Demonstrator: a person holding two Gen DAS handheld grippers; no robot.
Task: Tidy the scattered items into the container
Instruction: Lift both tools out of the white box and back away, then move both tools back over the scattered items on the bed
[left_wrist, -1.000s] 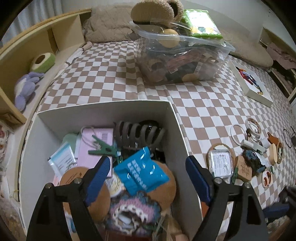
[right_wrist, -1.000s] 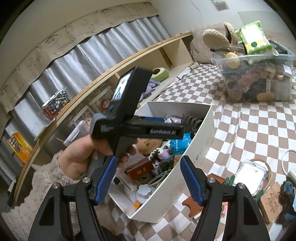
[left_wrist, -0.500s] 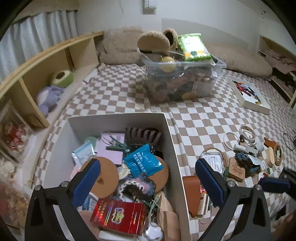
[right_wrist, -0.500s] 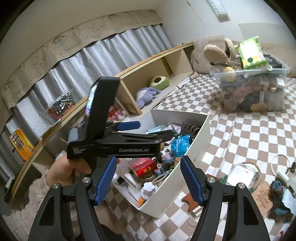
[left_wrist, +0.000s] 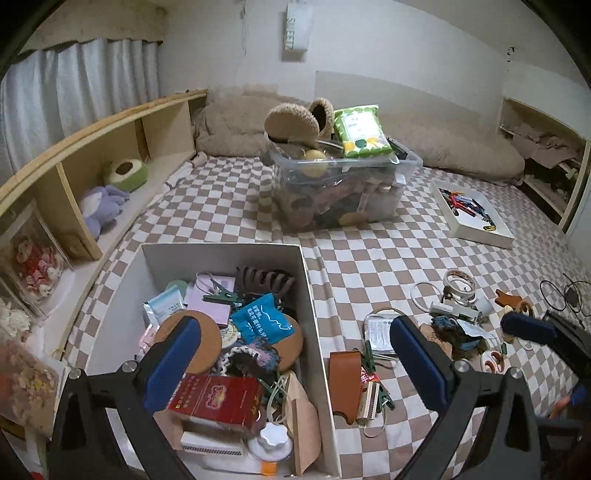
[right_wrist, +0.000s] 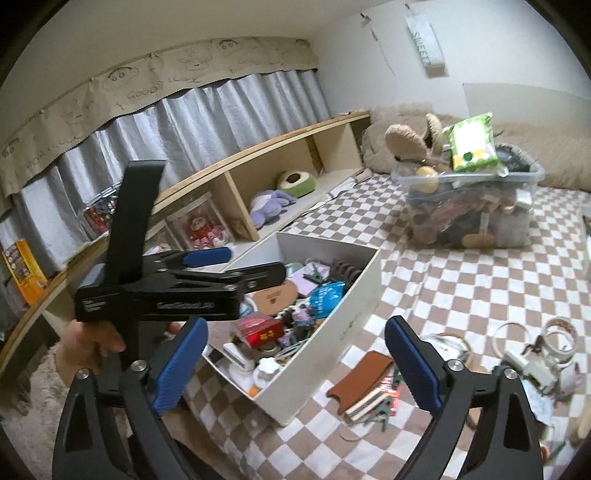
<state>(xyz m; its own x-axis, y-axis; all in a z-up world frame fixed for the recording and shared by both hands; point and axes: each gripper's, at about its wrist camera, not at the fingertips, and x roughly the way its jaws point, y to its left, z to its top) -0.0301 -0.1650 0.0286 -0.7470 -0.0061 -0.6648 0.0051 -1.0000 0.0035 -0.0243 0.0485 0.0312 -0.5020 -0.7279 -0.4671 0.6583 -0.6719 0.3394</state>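
Near left: I see the box (left_wrist: 314, 314) on the bedspread (left_wrist: 369, 258), packet (left_wrist: 260, 325) inside.
Right of box: case (left_wrist: 345, 380), then scattered items (left_wrist: 458, 306).
Far: bin (left_wrist: 340, 192); tray (left_wrist: 476, 236) to its right.
Left: shelf (left_wrist: 74, 192).

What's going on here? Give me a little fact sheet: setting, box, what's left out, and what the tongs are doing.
setting: checkered bedspread
box: white box, open, already crowded with small items
inside: blue packet, red box, hair claw
left out: brown pouch, clear case, rings
left tongs: open, empty
right tongs: just opened, empty
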